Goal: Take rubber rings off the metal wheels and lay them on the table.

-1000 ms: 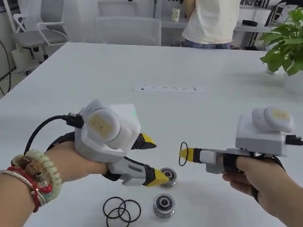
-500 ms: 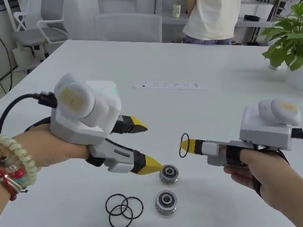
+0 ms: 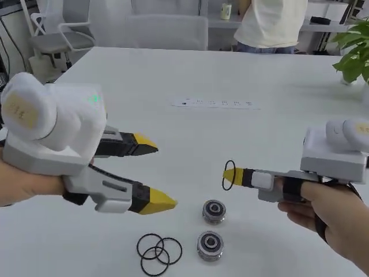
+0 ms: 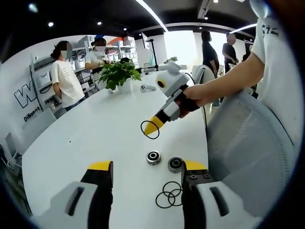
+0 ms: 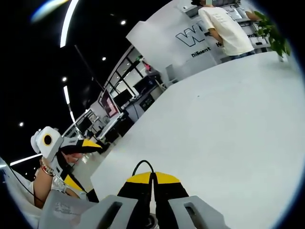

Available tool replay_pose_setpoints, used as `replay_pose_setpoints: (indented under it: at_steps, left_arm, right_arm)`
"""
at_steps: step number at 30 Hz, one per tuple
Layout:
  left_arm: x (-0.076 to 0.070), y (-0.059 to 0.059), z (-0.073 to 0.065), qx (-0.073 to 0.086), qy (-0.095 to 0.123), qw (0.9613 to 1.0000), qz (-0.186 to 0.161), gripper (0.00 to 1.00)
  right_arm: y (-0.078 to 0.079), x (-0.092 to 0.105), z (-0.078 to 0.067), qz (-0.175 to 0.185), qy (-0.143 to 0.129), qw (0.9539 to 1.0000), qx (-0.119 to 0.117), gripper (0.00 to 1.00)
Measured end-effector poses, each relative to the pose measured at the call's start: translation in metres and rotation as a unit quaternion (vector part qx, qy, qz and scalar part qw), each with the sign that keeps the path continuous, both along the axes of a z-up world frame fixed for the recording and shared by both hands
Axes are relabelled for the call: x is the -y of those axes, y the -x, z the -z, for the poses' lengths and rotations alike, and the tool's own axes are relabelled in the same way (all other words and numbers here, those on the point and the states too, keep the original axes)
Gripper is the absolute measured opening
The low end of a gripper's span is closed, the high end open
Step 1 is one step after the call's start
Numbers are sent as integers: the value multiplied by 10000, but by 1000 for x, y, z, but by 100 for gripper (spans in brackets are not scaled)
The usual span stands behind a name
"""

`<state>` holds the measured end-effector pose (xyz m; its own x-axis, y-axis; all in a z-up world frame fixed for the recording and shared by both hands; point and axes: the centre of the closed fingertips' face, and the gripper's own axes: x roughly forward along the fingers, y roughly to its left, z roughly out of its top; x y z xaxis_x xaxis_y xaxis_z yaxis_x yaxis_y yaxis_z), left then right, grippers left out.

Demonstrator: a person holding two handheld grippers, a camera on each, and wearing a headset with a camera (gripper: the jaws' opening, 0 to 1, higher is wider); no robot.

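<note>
My right gripper (image 3: 231, 175) is shut on a thin black rubber ring (image 3: 230, 162), held upright above the white table (image 3: 190, 75); its jaws (image 5: 152, 177) pinch the ring (image 5: 143, 161) at the tips. Two metal wheels (image 3: 214, 210) (image 3: 210, 244) stand on the table below and left of it. Three loose black rings (image 3: 155, 252) lie overlapped beside the nearer wheel. My left gripper (image 3: 158, 175) hovers open and empty, left of the wheels and apart from them. In the left gripper view its jaws (image 4: 147, 167) frame the wheels (image 4: 153, 157) and the loose rings (image 4: 169, 194).
A white power strip (image 3: 216, 104) lies mid-table. A potted plant (image 3: 354, 55) stands at the far right corner. Chairs (image 3: 167, 32) and a standing person (image 3: 271, 23) are beyond the far edge. Bare table stretches around the wheels.
My left gripper has drawn back to the left and risen, away from the farther wheel that its lower jaw tip stood beside. The right gripper still holds the ring in much the same spot.
</note>
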<state>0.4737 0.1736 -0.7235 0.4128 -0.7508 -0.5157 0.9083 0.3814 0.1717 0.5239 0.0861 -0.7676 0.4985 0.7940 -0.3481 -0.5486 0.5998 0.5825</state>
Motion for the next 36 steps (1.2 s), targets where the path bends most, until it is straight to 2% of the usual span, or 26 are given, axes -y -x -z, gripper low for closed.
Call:
replay_pose_setpoints:
  at_steps: [7,11,15,20,26,36]
  left_arm:
    - [-25,15,11,-117,64,9993,-349,57]
    - [-31,22,13,-176,281,9983,-481,60]
    - [-37,27,21,-245,308,9974,-604,62]
    - [-41,35,29,-400,420,9958,-706,69]
    - [-46,42,38,-571,508,9936,-831,72]
    - [-47,51,51,-743,651,9898,-1029,86]
  right_arm:
    - [3,-5,-1,-106,-12,9999,8,0]
    - [4,-7,-1,-148,-11,9999,-1,0]
    - [7,-9,0,-201,9,9998,-11,0]
    - [9,-12,0,-272,44,9996,15,0]
    - [10,-14,2,-353,125,9993,22,0]
    - [17,-20,7,-517,230,9984,-12,0]
